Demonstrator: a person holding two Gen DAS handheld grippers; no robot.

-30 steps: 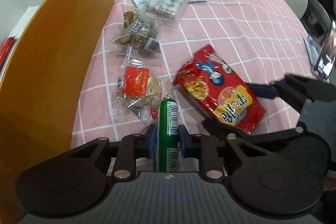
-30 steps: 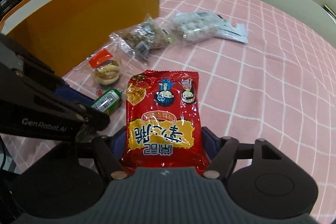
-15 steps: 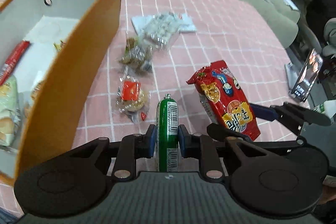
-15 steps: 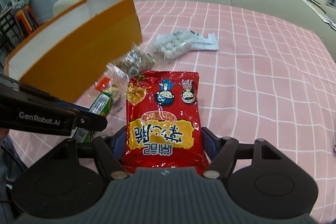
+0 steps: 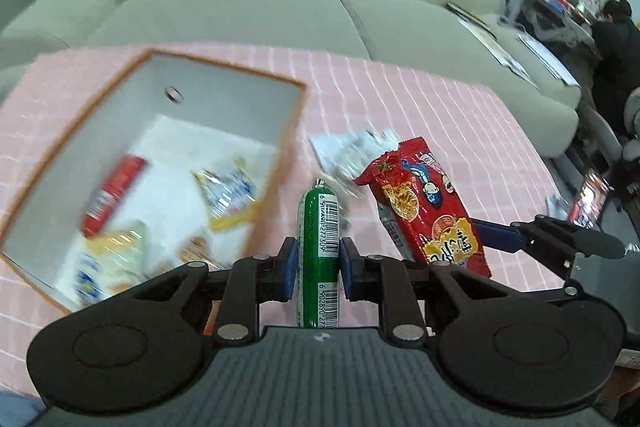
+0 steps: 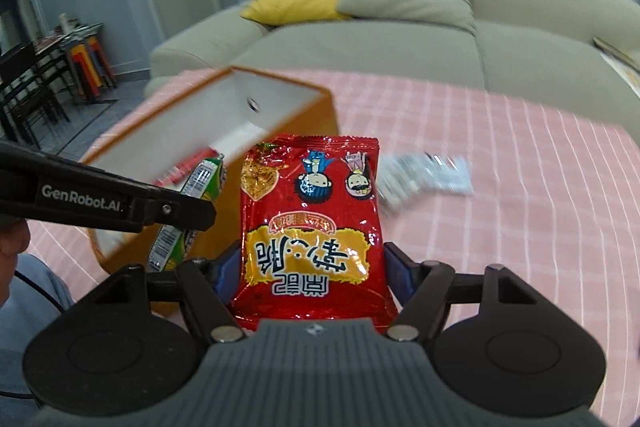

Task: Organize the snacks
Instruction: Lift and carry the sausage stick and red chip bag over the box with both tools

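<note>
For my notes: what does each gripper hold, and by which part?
Left gripper: green tube, by its lower middle. Right gripper: red bag, by its side edges near one end.

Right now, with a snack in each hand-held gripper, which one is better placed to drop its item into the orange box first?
Probably the left hand-held gripper. Its green sausage stick sits beside the orange box opening, while the right hand-held gripper holds the red snack bag farther from it.
</note>
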